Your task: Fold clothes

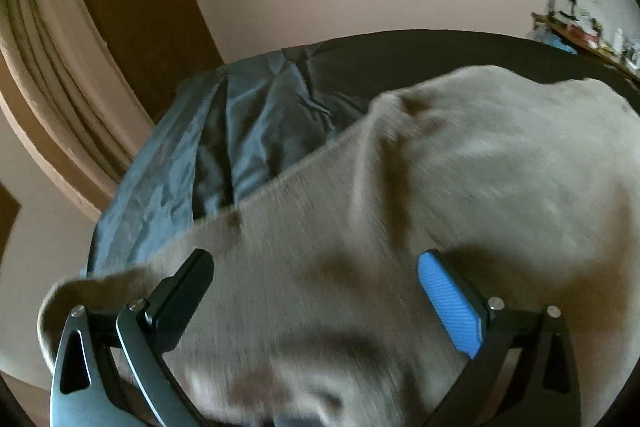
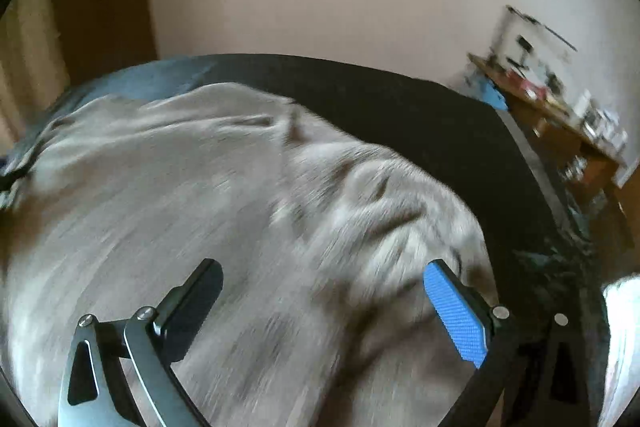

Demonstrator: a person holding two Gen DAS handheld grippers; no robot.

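Left wrist view: the left gripper (image 1: 316, 267) is spread wide, nothing held; the beige garment (image 1: 440, 167) lies rumpled beneath and ahead of it, a blue cloth (image 1: 224, 131) beyond to its left.

Right wrist view: the right gripper (image 2: 324, 275) is likewise agape over the garment (image 2: 200, 187). A bunched ridge lies just ahead of its blue pad (image 2: 452, 311); several layers could be pinched there, skewing any fold.

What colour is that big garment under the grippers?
Beige-grey garment, plain; clearest in the right wrist view.

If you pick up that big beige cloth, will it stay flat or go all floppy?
Probably floppy: the beige cloth already lies in soft humps and wrinkles. It looks fuzzy, so the open left gripper likely won't slip. Its loose edge would probably droop.
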